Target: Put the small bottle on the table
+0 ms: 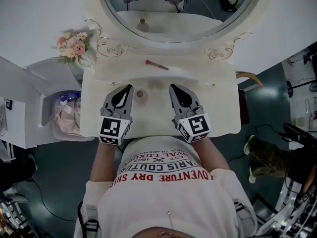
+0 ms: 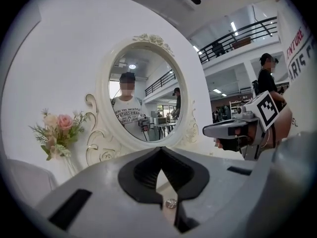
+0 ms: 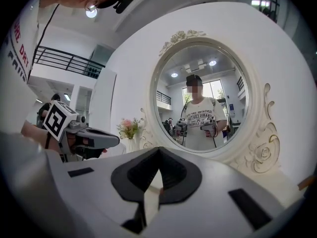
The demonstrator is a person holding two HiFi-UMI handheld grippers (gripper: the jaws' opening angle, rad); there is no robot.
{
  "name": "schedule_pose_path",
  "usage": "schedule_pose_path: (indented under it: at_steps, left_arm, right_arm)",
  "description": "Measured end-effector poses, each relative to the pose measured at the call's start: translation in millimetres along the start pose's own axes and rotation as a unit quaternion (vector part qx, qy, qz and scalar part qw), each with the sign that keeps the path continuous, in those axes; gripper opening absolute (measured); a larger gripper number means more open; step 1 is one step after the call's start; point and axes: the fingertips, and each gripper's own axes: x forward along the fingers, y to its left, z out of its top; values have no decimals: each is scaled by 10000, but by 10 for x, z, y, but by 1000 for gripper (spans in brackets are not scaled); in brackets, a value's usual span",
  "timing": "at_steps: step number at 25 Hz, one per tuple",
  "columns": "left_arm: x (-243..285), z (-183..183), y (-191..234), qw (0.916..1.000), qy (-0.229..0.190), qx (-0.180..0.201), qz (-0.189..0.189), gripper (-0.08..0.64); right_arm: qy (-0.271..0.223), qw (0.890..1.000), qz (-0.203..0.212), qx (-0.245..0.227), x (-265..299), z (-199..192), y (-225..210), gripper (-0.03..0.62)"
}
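The small bottle [image 1: 140, 94] stands upright on the cream dressing table [image 1: 220, 108], seen from above with a brownish cap. It sits just right of my left gripper [image 1: 129, 87], apart from it, and left of my right gripper [image 1: 173, 87]. Both grippers rest side by side over the table's front half and point at the mirror. My left gripper [image 2: 159, 148] is shut with nothing between its pads. My right gripper [image 3: 158, 148] is likewise shut and empty. The bottle does not show in either gripper view.
A round ornate mirror [image 1: 168, 9] rises at the table's back. A thin red stick [image 1: 156, 64] lies near the mirror's base. A flower bouquet [image 1: 74, 46] stands at the back left. A bin with bags [image 1: 67, 114] sits on the floor to the left.
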Motion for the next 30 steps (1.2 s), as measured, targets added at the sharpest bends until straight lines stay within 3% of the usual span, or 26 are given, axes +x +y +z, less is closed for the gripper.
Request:
schedule_pose_path:
  at_steps: [7, 30]
  left_arm:
    - [-58, 82, 70, 9999, -84, 62, 55, 6]
    - [29, 60, 66, 9999, -93, -73, 121, 8]
  right_arm:
    - [-106, 9998, 141, -109, 53, 160, 97, -2]
    - [-131, 9998, 116, -63, 130, 97, -10, -2]
